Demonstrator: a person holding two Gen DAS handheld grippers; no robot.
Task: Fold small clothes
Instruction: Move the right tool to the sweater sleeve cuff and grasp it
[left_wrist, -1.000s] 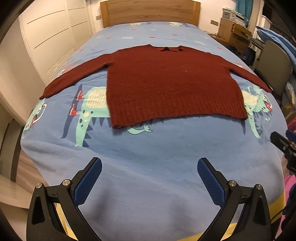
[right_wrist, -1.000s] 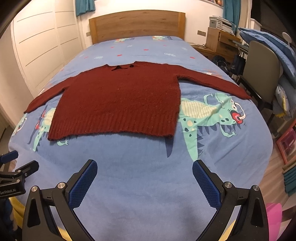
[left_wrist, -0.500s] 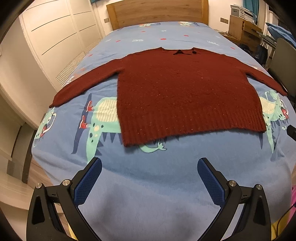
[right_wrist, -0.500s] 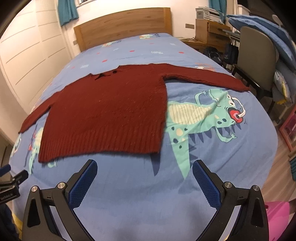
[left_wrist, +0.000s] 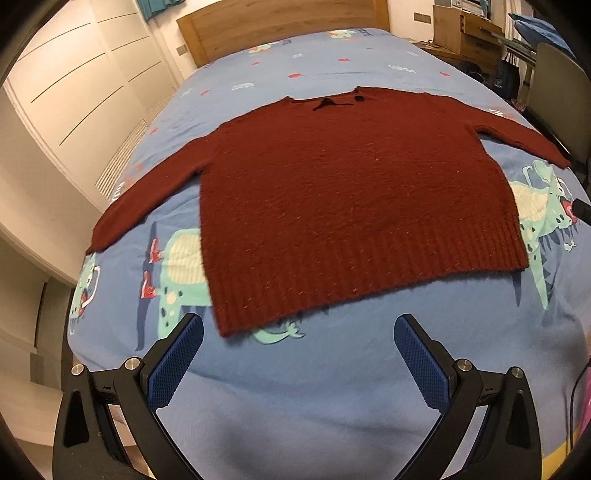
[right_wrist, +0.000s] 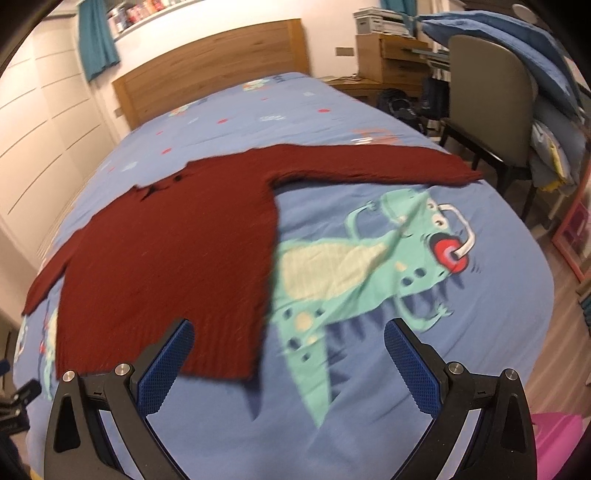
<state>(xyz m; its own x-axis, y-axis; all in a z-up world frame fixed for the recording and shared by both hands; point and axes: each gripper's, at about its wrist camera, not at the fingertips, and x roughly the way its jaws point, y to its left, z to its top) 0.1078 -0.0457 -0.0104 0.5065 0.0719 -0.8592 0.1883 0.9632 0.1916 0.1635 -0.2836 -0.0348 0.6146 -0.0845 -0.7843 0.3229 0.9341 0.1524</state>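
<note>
Now both the left gripper (left_wrist: 298, 352) and right gripper (right_wrist: 289, 349) hover wide open, empty, before the sweater's (left_wrist: 351, 199) hem.

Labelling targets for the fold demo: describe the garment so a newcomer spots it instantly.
Find the bed with the blue dinosaur-print cover and wooden headboard. Spread flat across its middle, sleeves out, collar toward the headboard, lies the sweater. It is the only garment there: dark red knit, ribbed hem.

Left gripper (left_wrist: 298, 350): I've brought it forward, closer to the sweater (left_wrist: 354, 206) hem's left corner.
Right gripper (right_wrist: 288, 356): I've moved it in and swung right; its left finger now overlaps the hem's right corner.
</note>
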